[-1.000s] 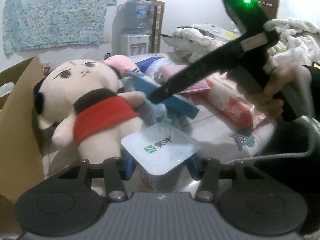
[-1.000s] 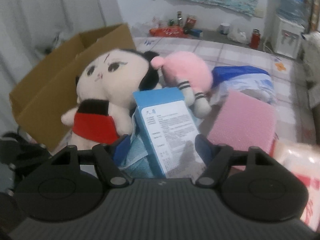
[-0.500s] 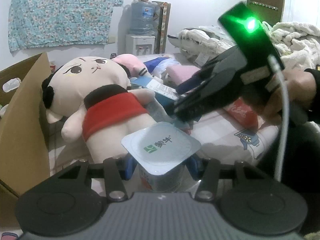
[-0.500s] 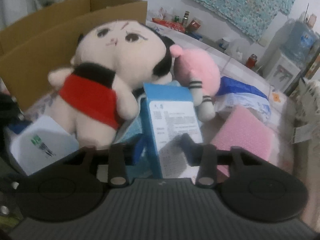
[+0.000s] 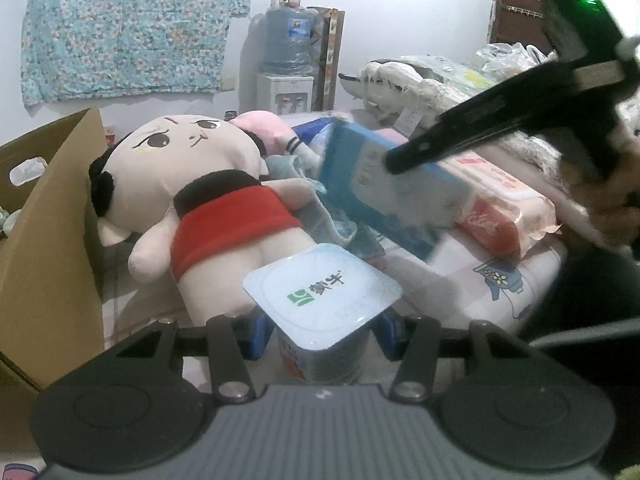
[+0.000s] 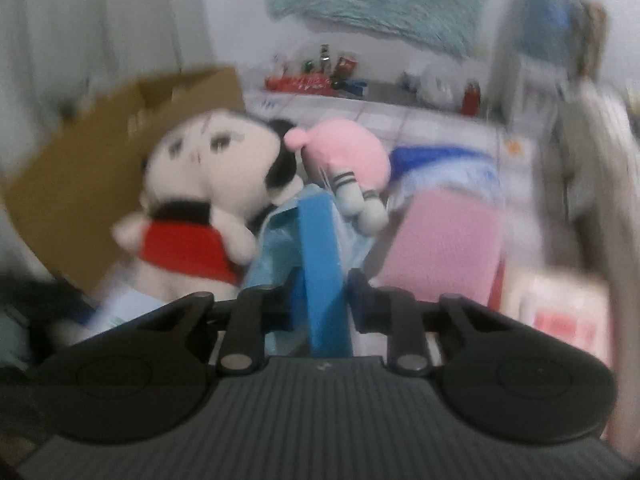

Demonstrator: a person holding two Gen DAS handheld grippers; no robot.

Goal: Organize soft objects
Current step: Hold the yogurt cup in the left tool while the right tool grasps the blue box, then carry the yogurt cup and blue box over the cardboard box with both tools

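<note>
Between the blue pads of the left gripper (image 5: pixel 320 330) stood a sealed yogurt cup (image 5: pixel 322 300), clamped at its sides. Beyond it a plush doll in a red top (image 5: pixel 208 200) lay on its back beside a cardboard box (image 5: pixel 52 216), with a pink plush toy (image 6: pixel 344 156) just behind its head. To the right, the right gripper (image 6: pixel 320 296) was closing its jaws on a blue carton (image 5: pixel 384 184), held edge-on and tilted above a light blue cloth (image 6: pixel 276 248). A pink tissue pack (image 5: pixel 504 204) lay near the carton.
</note>
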